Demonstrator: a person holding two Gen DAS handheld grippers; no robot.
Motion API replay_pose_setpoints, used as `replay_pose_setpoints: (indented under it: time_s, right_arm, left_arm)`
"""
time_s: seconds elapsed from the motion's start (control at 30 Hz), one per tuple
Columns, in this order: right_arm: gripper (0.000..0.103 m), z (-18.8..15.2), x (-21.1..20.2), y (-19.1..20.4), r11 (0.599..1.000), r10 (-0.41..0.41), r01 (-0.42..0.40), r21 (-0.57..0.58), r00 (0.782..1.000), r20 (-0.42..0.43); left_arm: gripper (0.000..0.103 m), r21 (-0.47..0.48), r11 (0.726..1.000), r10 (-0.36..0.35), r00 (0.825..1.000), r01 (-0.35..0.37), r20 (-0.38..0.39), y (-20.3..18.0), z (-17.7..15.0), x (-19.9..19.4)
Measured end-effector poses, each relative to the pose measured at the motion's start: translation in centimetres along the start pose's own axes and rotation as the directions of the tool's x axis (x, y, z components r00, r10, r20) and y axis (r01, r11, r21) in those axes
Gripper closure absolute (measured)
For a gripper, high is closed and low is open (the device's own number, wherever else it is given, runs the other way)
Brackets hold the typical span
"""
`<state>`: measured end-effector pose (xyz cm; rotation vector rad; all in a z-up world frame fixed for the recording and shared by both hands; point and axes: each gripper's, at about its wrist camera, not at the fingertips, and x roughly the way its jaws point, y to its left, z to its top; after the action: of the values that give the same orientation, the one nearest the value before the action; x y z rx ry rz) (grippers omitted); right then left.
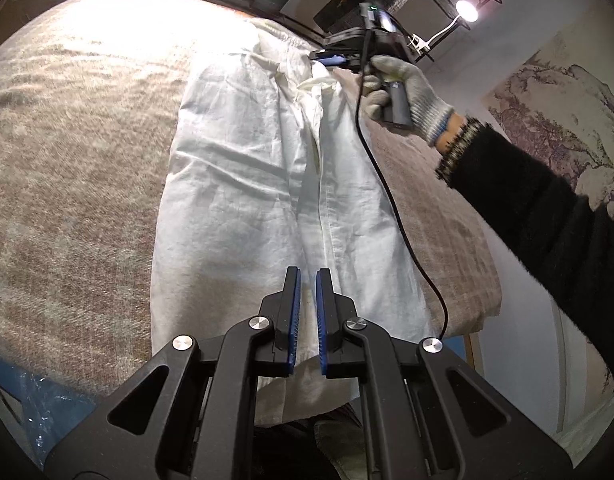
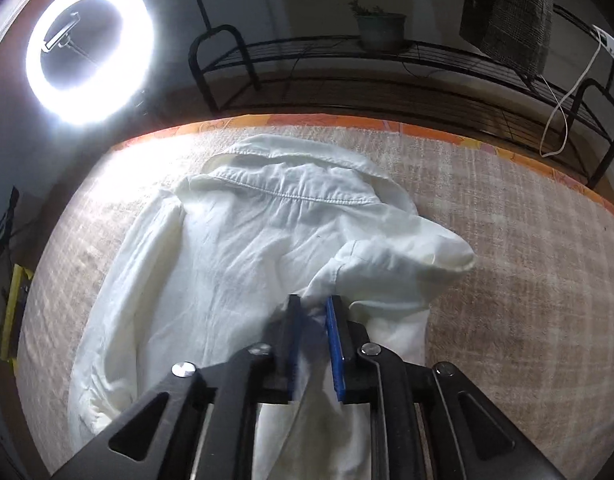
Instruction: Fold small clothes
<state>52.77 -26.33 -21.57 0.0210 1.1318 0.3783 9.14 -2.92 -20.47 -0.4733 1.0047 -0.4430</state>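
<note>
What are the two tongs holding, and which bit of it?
Both tongs hold the white shirt. The right tongs pinch a raised fold beside the sleeve. The left tongs seem to grip the bottom hem, though the pinch itself is hard to see.

Ring light (image 2: 90,51) is blazing w/ heavy glare upper left in right wrist view, a small lamp (image 1: 466,11) is blowing out the blanket (image 1: 119,28) top left in left view, room bkgd is staying dim, fisheye is bending edges, slight motion blur is softening the right gripper (image 2: 312,314).
</note>
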Motion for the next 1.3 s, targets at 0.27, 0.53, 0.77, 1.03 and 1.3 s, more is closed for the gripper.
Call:
replay_pose_setpoints:
  time_s: [0.27,0.53,0.77,1.03,1.3]
  right_arm:
    - [0.069,-4.9,-13.0,-1.4,0.986,0.145,-0.155,0.055,0.978,0.148]
    - [0.054,-16.7,-22.8,-0.1,0.973,0.211,-0.223,0.063,0.965,0.157]
    - [0.053,-28.7,-23.3,2.1,0.962,0.222,-0.233,0.140,0.971,0.090]
    - [0.053,-36.3,-20.0,2.0,0.919,0.279,-0.279,0.278,0.959,0.039]
    - [0.058,-39.5,-17.7,2.0,0.832,0.437,-0.424,0.358,0.898,0.048]
  left_arm:
    - [0.070,-0.026,0.999,-0.025,0.996,0.027,0.091,0.1,0.2,-3.4]
    - [0.058,-0.125,0.983,-0.112,0.976,0.137,0.185,0.6,0.7,-7.1]
    - [0.053,-0.156,0.985,-0.047,0.986,0.073,0.161,2.4,2.3,-8.0]
    - [0.053,-0.259,0.966,-0.021,0.998,0.005,-0.059,8.0,0.0,-3.6]
    - [0.076,-0.324,0.942,-0.131,0.986,0.091,-0.106,9.0,-2.2,-1.4]
